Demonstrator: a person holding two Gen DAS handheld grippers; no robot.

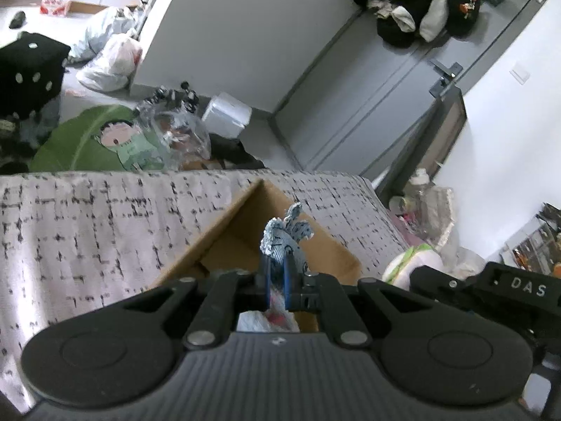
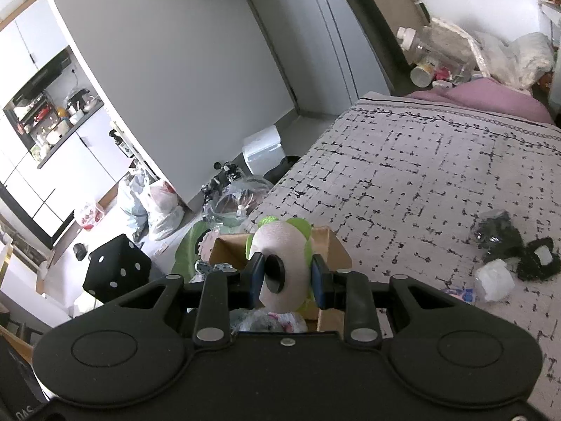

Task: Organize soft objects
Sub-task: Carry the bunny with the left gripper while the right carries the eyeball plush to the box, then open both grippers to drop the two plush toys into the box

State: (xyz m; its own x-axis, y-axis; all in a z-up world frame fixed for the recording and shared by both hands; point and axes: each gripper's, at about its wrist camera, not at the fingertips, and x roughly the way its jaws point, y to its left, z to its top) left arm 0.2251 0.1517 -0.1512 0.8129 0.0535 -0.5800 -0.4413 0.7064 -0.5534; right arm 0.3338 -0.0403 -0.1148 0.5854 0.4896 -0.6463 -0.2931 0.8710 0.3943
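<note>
My left gripper (image 1: 277, 280) is shut on a small blue-grey plush toy (image 1: 285, 236), which sticks up above the open cardboard box (image 1: 224, 224) on the bed. My right gripper (image 2: 285, 277) is shut on a white round plush with green trim and a black disc (image 2: 285, 263), held over the same cardboard box (image 2: 329, 242). Inside the box a white and pink soft item (image 1: 266, 321) shows below the jaws. The white-green plush (image 1: 412, 263) and the right gripper's body (image 1: 491, 287) appear at the right edge of the left wrist view.
The patterned bedspread (image 2: 438, 189) carries black soft items (image 2: 505, 235) and a white bundle (image 2: 494, 279) at the right. On the floor lie a black dice cushion (image 2: 117, 268), a green leaf cushion (image 1: 84, 140) and plastic bags (image 1: 112, 61). Clothes hang on the door (image 1: 417, 3).
</note>
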